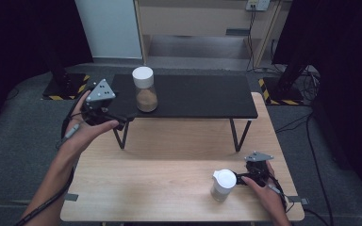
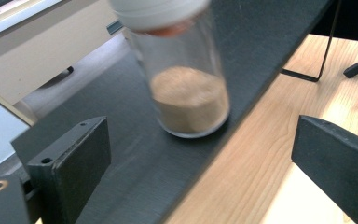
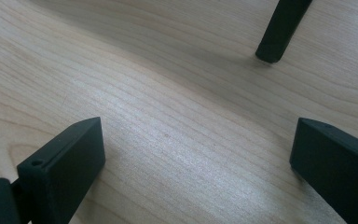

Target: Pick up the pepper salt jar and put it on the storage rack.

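Note:
A glass jar (image 1: pixel 145 92) with a white lid and brown powder in its lower part stands on the left of a black shelf (image 1: pixel 198 96). My left gripper (image 1: pixel 119 118) is held just left of it at shelf height, open. In the left gripper view the jar (image 2: pixel 189 98) stands a short way ahead of the wide-apart jaws of the left gripper (image 2: pixel 198 126), untouched. A second white-lidded jar (image 1: pixel 223 184) stands on the wooden table (image 1: pixel 169 174) at front right. My right gripper (image 1: pixel 248 178) sits low beside it, open (image 3: pixel 196 126) over bare wood.
The black shelf rests on thin black legs (image 1: pixel 235 134) over the back of the table; one leg's foot (image 3: pixel 279 32) is ahead of the right gripper. Beyond the table are grey floor, black stands with striped bases (image 1: pixel 66 87) and a wooden cabinet (image 1: pixel 202 19).

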Demonstrator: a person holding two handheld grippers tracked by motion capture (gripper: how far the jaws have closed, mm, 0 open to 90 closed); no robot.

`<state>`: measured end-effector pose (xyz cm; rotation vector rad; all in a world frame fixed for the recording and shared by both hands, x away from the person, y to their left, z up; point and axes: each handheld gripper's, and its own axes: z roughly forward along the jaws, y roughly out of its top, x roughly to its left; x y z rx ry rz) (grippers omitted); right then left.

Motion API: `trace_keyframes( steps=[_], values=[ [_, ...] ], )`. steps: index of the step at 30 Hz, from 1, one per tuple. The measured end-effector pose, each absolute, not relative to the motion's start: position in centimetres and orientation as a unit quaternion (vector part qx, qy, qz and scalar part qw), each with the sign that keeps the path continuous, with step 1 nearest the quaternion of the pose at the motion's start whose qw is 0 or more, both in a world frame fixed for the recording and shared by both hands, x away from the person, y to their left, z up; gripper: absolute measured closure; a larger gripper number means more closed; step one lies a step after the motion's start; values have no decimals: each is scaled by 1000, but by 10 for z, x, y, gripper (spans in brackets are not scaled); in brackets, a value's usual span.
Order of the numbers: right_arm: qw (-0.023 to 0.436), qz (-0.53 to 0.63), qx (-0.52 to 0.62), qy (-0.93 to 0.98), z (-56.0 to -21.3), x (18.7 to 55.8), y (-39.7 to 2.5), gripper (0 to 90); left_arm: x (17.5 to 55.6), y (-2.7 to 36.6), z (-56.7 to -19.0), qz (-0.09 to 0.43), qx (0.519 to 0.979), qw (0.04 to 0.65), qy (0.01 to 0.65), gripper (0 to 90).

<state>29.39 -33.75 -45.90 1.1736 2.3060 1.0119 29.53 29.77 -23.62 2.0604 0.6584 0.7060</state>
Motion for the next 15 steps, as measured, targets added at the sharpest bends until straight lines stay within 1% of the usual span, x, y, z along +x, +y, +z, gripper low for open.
trace_keyframes(
  steps=[4,7,15],
  values=[
    [181,358,415,816,-459,294,-338,39,282,288,-255,281,821,424,259,37],
    [181,358,415,816,-459,294,-338,40,279,283,-268,277,828,420,247,37],
    [181,358,415,816,-459,294,-338,40,267,269,-293,278,835,410,241,38]
  ],
)
